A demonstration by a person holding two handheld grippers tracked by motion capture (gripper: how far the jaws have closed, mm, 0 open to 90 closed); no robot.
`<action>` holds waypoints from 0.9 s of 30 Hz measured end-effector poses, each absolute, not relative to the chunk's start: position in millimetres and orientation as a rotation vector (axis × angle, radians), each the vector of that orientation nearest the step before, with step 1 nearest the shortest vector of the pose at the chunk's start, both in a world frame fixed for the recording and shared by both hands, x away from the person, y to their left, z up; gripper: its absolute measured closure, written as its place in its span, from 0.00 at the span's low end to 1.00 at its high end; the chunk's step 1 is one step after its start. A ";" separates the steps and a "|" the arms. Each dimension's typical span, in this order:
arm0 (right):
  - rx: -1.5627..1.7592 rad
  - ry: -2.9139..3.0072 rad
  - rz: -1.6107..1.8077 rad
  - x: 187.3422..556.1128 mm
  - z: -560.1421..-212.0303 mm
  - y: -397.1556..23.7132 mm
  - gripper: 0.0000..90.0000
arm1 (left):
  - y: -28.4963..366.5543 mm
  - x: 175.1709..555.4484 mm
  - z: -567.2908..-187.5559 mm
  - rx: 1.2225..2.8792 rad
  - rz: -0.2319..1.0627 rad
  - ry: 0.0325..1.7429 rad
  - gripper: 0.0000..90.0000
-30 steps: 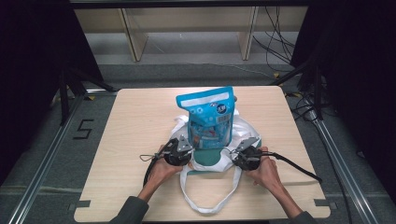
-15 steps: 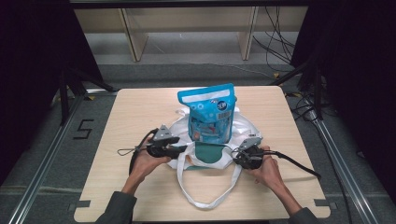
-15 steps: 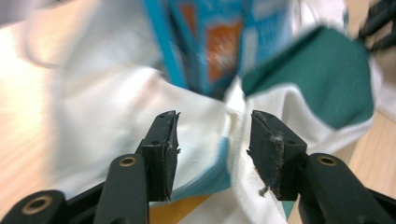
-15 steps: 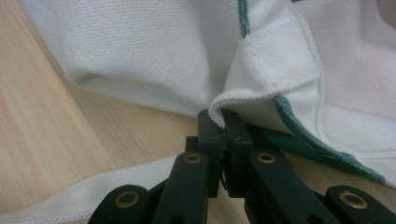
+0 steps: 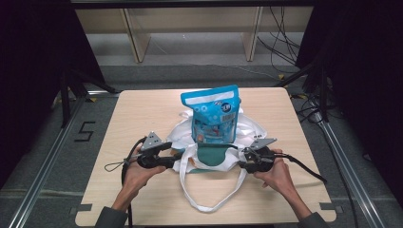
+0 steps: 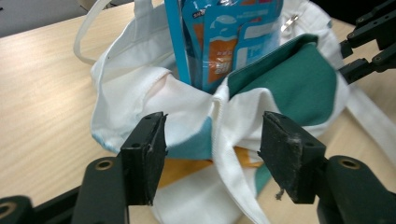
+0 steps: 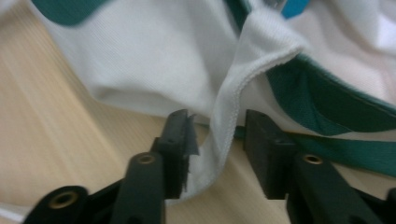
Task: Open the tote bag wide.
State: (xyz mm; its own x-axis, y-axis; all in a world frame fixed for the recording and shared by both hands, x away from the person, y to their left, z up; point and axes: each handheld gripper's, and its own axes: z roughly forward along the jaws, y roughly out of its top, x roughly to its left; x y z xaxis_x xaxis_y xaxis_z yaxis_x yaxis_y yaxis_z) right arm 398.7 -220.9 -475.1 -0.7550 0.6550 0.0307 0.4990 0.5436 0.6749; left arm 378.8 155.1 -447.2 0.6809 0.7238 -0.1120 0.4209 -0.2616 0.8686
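- While the blue pouch [image 5: 212, 114] stands upright in the white bag [image 5: 209, 142] at mid-table, both grippers flank the bag's near rim.
- Left gripper [image 6: 210, 156]: jaws have just been opening and stand apart, bag cloth ahead of them, unpinched.
- Right gripper [image 7: 215, 149]: jaws have just been opening too; the strap [image 7: 224, 140] hangs between them, seemingly released.
- The bag lies between the two, right gripper nearer it; the loose strap loop trails toward the person.
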 end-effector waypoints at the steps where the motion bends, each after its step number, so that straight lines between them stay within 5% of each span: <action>1: 1.010 2.527 1.019 395.5 -471.2 -222.3 0.63 | 156.9 375.3 -446.8 1.892 0.381 0.893 0.44; 10: 1.072 2.422 1.127 375.9 -444.1 -250.1 0.52 | 167.1 339.4 -461.4 1.855 0.385 0.987 0.38; 27: 1.204 2.364 1.152 330.2 -465.4 -294.0 0.43 | 182.2 298.3 -483.2 1.852 0.368 1.063 0.25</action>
